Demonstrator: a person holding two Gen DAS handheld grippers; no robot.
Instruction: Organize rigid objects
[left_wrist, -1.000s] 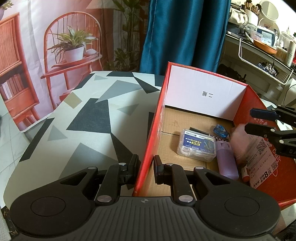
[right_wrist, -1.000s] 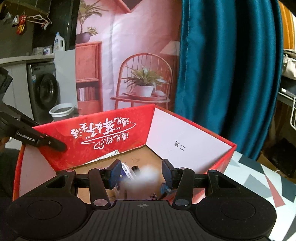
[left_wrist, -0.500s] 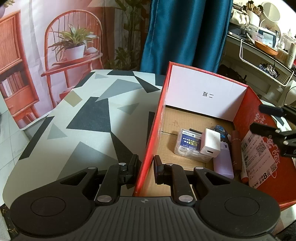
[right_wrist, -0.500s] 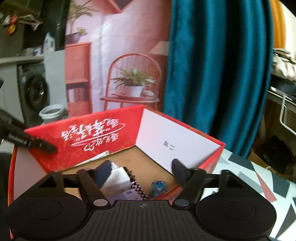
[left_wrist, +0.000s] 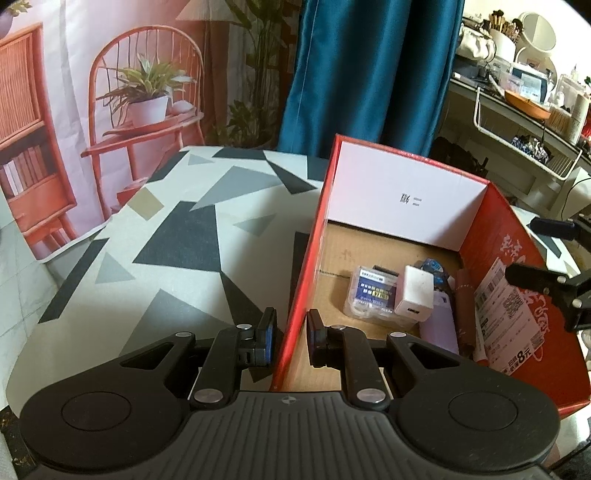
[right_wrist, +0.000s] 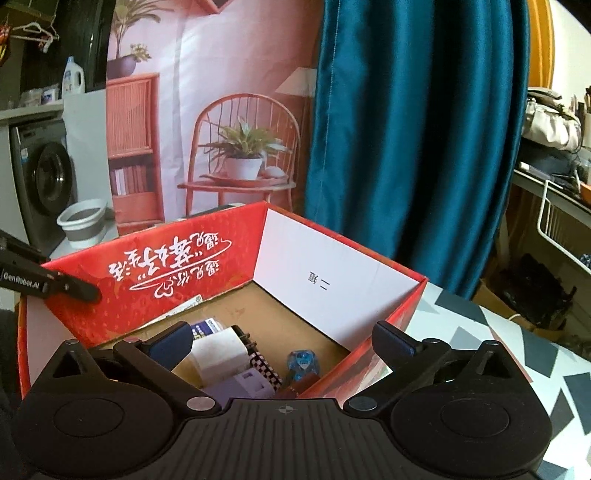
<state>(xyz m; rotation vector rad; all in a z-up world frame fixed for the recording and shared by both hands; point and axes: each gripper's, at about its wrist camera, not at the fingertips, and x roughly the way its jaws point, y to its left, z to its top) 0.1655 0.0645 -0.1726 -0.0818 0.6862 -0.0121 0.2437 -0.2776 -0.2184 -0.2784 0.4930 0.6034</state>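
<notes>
A red cardboard box (left_wrist: 491, 206) stands on the patterned table (left_wrist: 177, 236). My left gripper (left_wrist: 291, 341) is shut on the box's left wall (left_wrist: 303, 295), one finger on each side. Inside lie a white charger (left_wrist: 413, 295), a clear plastic case (left_wrist: 369, 291), a purple block (left_wrist: 441, 328), a blue piece (left_wrist: 432, 266) and a brown stick (left_wrist: 465, 306). My right gripper (right_wrist: 291, 339) is open and empty above the box's right wall; it also shows in the left wrist view (left_wrist: 546, 254). The charger (right_wrist: 218, 354) rests on the purple block (right_wrist: 240, 387).
A blue curtain (left_wrist: 369, 74) hangs behind the table. A shelf with clutter (left_wrist: 524, 99) is at the right. A printed backdrop with a chair (left_wrist: 144, 92) stands at the left. A washing machine (right_wrist: 40, 173) is far left in the right wrist view.
My right gripper opened wide and let go of the white charger, which now lies in the box. It has drawn back above the box's right wall. My left gripper stays on the box wall.
</notes>
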